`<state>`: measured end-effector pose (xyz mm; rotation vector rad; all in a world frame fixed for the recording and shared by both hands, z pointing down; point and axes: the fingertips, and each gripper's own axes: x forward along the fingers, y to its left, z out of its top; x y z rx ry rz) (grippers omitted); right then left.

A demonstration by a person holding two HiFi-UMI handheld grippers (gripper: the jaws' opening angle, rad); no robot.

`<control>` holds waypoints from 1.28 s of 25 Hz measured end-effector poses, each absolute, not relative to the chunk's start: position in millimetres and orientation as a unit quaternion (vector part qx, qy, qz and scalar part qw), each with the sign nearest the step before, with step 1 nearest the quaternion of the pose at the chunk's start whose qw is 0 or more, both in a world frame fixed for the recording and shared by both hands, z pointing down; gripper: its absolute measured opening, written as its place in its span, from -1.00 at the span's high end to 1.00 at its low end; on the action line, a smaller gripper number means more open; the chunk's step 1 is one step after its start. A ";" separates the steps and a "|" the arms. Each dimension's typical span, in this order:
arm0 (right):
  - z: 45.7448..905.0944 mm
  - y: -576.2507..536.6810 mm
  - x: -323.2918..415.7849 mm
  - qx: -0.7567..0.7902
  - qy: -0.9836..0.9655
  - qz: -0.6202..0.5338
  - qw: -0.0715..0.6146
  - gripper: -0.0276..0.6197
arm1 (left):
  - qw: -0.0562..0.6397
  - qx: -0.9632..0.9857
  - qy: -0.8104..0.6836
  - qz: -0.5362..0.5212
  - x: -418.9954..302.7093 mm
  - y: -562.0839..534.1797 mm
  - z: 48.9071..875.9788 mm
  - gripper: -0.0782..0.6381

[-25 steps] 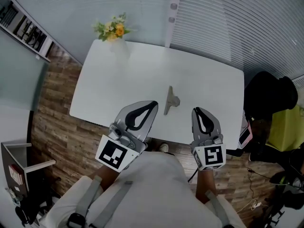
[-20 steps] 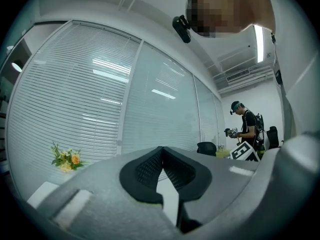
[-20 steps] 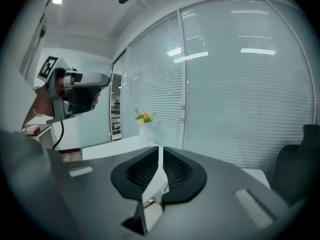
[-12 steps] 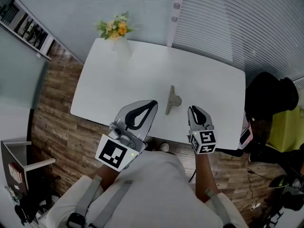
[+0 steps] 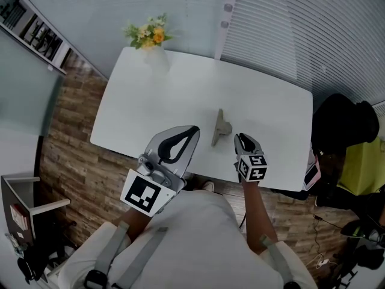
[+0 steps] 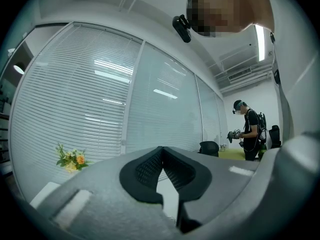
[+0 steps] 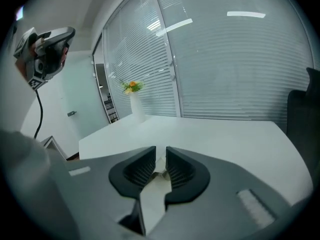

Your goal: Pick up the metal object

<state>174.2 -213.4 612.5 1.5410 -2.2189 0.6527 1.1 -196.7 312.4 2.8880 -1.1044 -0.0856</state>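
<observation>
The white table (image 5: 180,89) fills mid-frame. Lower centre, the left gripper (image 5: 194,130) has its jaws together on nothing. Right of it, the right gripper (image 5: 240,138) has just been opening its jaws, with nothing between them. The metal object (image 5: 219,127) lies flat on the table, just left of those tips.

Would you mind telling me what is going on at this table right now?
A person holds a tool in each hand over a white table. The right tool is low by the near edge, beside the metal object lying just to its left. Its jaws have just been opening, and they grip nothing yet. The left tool is held above the near edge with its jaws shut and empty. A vase of flowers stands at the far corner.
</observation>
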 end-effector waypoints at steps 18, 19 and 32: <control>697.4 -251.4 171.3 0.535 -0.751 0.352 0.158 0.59 | 0.027 0.927 -0.375 -0.021 -16.4 -217.1 318.1 0.78; 701.1 -252.6 171.1 0.535 -0.749 0.357 0.157 0.59 | 0.027 0.926 -0.375 -0.020 -16.9 -218.4 318.5 0.78; 722.5 -266.0 159.9 0.528 -0.740 0.391 0.146 0.58 | 0.032 0.922 -0.387 -0.013 -29.5 -231.0 322.8 0.78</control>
